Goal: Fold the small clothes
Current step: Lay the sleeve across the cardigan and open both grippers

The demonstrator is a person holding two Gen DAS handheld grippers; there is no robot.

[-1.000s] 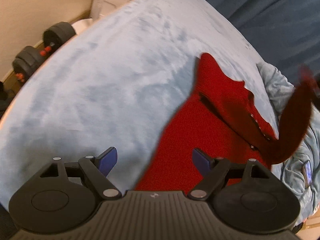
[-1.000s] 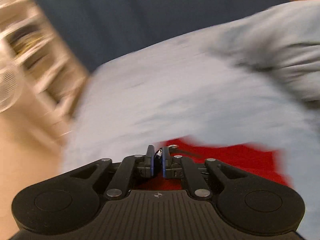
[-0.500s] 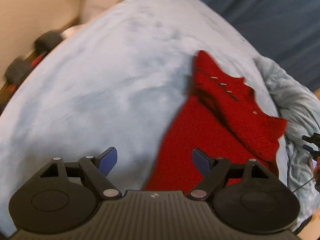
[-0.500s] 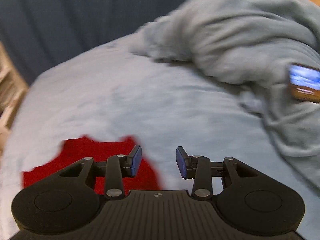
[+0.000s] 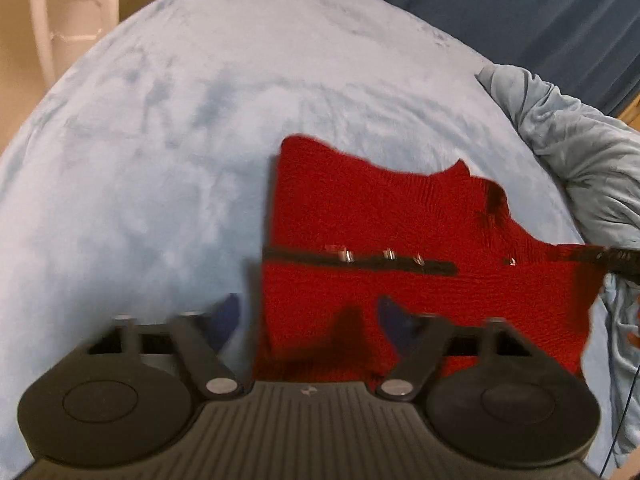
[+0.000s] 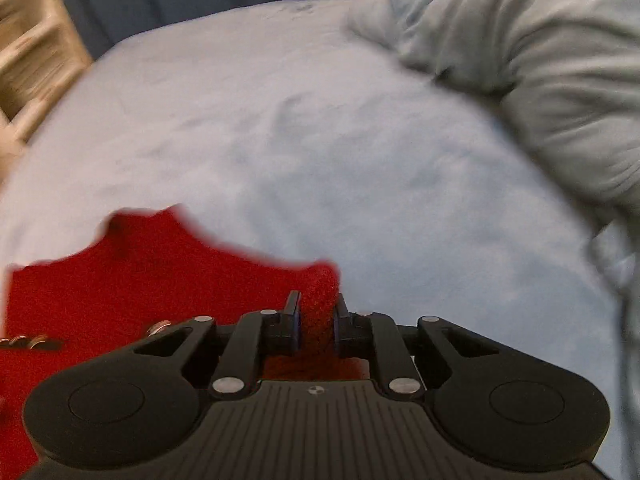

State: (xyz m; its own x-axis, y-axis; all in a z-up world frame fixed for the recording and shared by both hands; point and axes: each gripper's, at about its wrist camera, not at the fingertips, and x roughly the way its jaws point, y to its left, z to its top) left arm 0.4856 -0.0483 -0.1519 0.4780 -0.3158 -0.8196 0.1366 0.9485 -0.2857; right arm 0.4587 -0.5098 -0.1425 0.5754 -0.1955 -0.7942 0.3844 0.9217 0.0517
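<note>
Beside rumpled duvet (image 6: 540, 60), right gripper (image 6: 316, 316) pinching red knit (image 6: 140, 280)

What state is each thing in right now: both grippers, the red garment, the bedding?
Left gripper: jaws wide open, over the garment's near left edge, gripping nothing.
Right gripper: jaws closed on a corner of the garment.
Red knit garment: spread mostly flat on the bed, snaps unfastened along the dark slit.
Blue blanket: spread flat under the garment.
Grey duvet: bunched up at the bed's edge.

Pale blue plush bed cover (image 5: 168, 128); dark blue curtain (image 5: 520, 12) behind; rumpled grey-blue blanket (image 6: 540, 60); beige wall (image 5: 16, 40).
</note>
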